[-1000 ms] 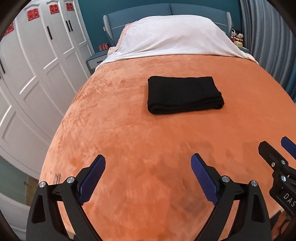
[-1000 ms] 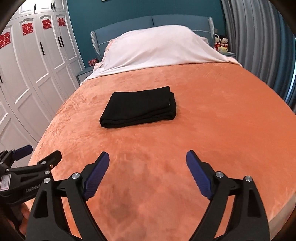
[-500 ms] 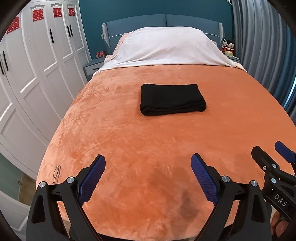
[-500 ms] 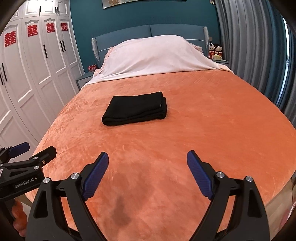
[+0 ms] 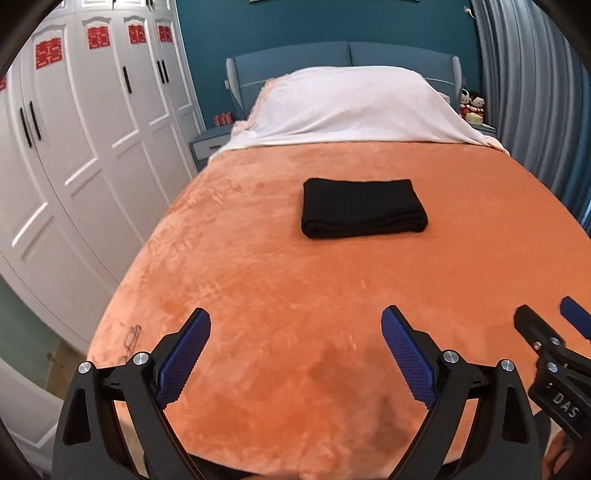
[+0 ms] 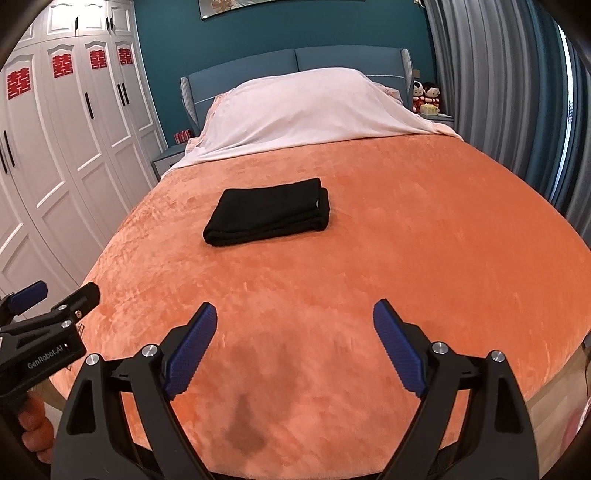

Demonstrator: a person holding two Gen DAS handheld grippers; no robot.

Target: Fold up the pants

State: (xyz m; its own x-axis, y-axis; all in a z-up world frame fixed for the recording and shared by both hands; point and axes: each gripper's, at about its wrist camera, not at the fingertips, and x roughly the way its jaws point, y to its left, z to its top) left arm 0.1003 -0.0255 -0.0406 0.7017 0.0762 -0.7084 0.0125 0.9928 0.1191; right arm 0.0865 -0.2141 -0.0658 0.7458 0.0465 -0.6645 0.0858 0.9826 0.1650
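You had the pants (image 5: 364, 208) folded into a neat black bundle at the frame's upper middle on the bed (image 5: 258, 280), with both your left gripper (image 5: 295, 354) and right gripper (image 6: 294, 349) wide open, empty, so little looked left.

Teal wall (image 5: 295, 29), white wardrobes (image 5: 74, 147)

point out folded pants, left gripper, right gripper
folded pants (image 5: 364, 206): left wrist view, middle of the top layer.
left gripper (image 5: 295, 350): left wrist view, midway between its open fingertips.
right gripper (image 6: 294, 345): right wrist view, midway between its open fingertips.
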